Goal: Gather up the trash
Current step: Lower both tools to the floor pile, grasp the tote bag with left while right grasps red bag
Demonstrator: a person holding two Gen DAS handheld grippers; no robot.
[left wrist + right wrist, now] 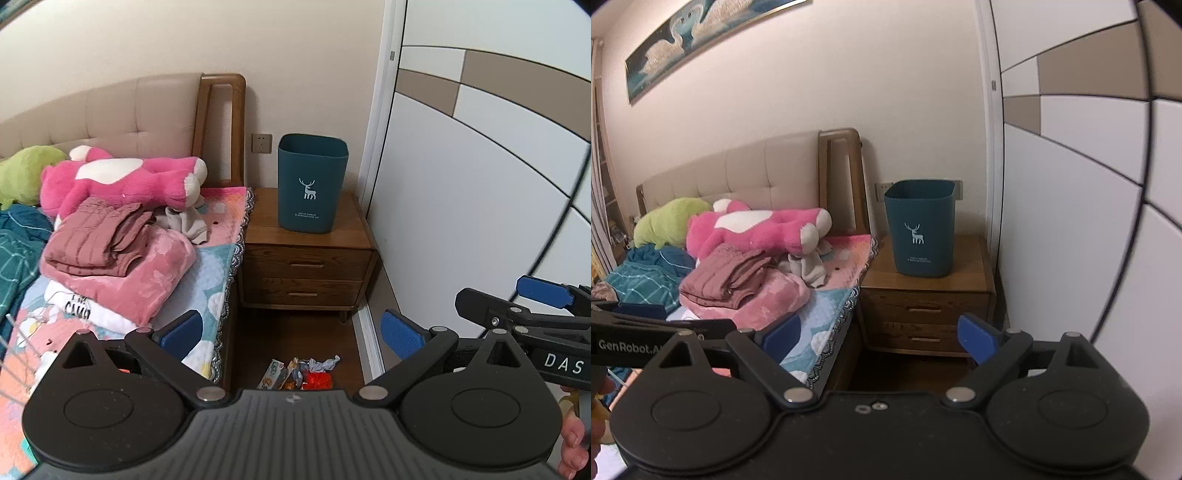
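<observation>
A small pile of trash [301, 373] lies on the dark wood floor beside the bed: a crumpled white paper, a red wrapper and a printed packet. A teal bin with a white deer [312, 182] [919, 227] stands on the wooden nightstand [306, 254] [923, 306]. My left gripper [291, 334] hovers open above the trash with nothing between its blue pads. My right gripper [881, 334] is open too, held in front of the nightstand drawers; it also shows at the right edge of the left wrist view [532, 314]. The right wrist view hides the trash.
The bed [218, 266] fills the left, piled with folded clothes, a pink blanket [147, 277] and a pink plush toy [122, 181]. A white and brown wardrobe door [480, 184] closes the right side. A narrow strip of floor runs between them. A hand [574, 443] shows at lower right.
</observation>
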